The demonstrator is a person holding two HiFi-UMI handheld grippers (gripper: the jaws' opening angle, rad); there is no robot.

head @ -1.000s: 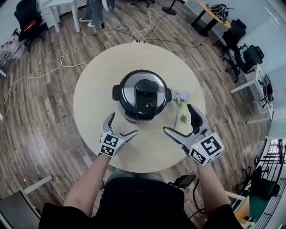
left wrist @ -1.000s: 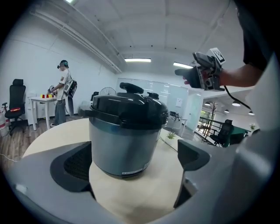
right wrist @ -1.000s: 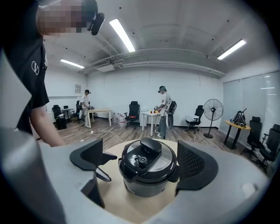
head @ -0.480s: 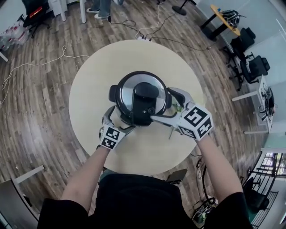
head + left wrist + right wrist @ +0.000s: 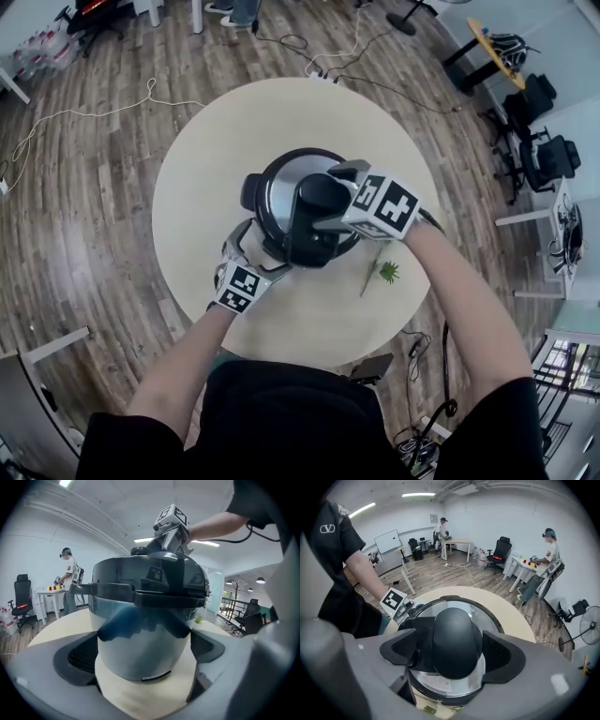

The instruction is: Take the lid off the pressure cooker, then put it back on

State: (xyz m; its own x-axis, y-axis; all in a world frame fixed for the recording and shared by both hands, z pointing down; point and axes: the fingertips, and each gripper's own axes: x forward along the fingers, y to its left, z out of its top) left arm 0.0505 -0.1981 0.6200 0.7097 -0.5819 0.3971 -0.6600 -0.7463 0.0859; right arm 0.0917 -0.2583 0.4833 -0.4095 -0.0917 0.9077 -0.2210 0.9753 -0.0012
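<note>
Handle of lid apparently points toward person.

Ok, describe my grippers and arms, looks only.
The left gripper and right gripper are both pale grey, with two broad jaws lined with black textured pads. Each carries a white cube of black square markers. Black short sleeves; a black cable hangs beside the right arm.

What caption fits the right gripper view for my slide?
Right gripper above the pressure cooker lid, open jaws just closing around its black handle.
</note>
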